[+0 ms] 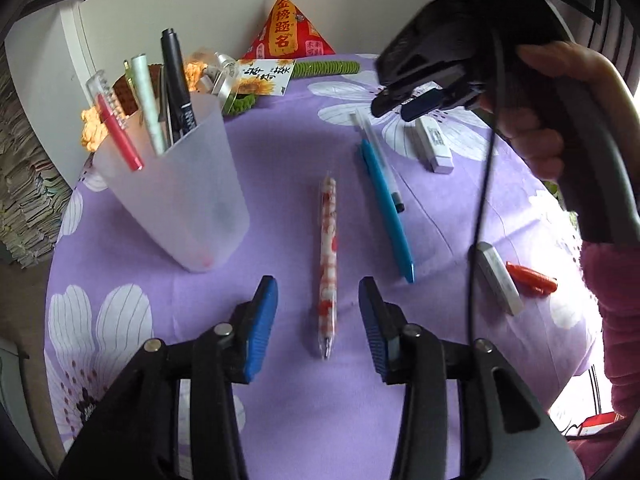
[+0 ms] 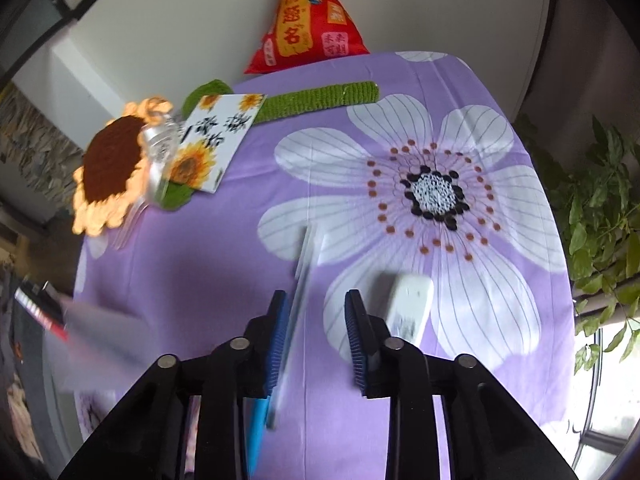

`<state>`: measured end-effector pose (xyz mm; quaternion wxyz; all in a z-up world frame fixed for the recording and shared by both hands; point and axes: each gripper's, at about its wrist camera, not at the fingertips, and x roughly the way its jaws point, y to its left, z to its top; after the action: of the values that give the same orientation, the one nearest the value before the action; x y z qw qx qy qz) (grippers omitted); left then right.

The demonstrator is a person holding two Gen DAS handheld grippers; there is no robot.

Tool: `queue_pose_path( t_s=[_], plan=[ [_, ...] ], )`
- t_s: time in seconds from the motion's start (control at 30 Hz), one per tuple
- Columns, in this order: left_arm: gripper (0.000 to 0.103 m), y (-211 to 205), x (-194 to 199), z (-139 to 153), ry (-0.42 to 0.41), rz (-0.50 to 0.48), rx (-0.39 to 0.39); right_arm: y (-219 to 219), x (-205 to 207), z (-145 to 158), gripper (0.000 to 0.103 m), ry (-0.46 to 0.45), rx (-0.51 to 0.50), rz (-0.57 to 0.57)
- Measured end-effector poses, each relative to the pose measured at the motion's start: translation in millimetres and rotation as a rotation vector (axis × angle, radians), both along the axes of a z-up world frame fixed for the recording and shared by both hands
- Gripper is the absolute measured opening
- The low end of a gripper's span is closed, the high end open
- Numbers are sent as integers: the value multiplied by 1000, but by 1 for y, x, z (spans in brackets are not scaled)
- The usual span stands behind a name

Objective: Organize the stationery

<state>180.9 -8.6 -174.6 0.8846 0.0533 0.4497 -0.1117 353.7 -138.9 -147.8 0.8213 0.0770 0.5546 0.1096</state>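
Straddling a patterned pen (image 1: 328,264) on the purple table (image 1: 280,400), the left tool (image 1: 318,320) stands open, its pads clear of the barrel. Beyond lie a blue pen (image 1: 390,216) and a clear pen (image 1: 380,156), a cup (image 1: 176,200) of pens to the left. Farther off, the right tool (image 2: 316,332) hangs open over the clear pen, an eraser (image 2: 412,304) just beside it.
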Motion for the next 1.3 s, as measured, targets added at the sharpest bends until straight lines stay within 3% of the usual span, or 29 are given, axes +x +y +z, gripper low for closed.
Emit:
queue_pose_path(
  t_s=[0.4, 0.43, 0.47, 0.57, 0.77, 1.0, 1.07, 1.3],
  plan=[
    [40, -3, 23, -6, 6, -13, -15, 31, 37, -20, 29, 33, -92, -2],
    [40, -4, 26, -5, 3, -15, -14, 34, 37, -18, 26, 23, -109, 5],
    [40, -5, 27, -4, 1, -18, -14, 37, 37, -18, 14, 22, -124, 18],
    [40, -6, 36, -4, 2, -12, -15, 39, 33, -15, 13, 19, -91, 47],
    [40, -9, 46, -3, 11, -10, -18, 2, -10, 30, 13, -102, -9, 37],
    [39, -20, 72, -11, 24, -2, 49, -37, -75, 64, 13, -206, 84, 38],
    [23, -20, 79, -14, 37, 5, 62, -43, -89, 69, 13, -224, 100, 39],
    [19, -31, 90, -12, 40, 9, 92, -54, -111, 82, 13, -266, 111, 44]
  ],
)
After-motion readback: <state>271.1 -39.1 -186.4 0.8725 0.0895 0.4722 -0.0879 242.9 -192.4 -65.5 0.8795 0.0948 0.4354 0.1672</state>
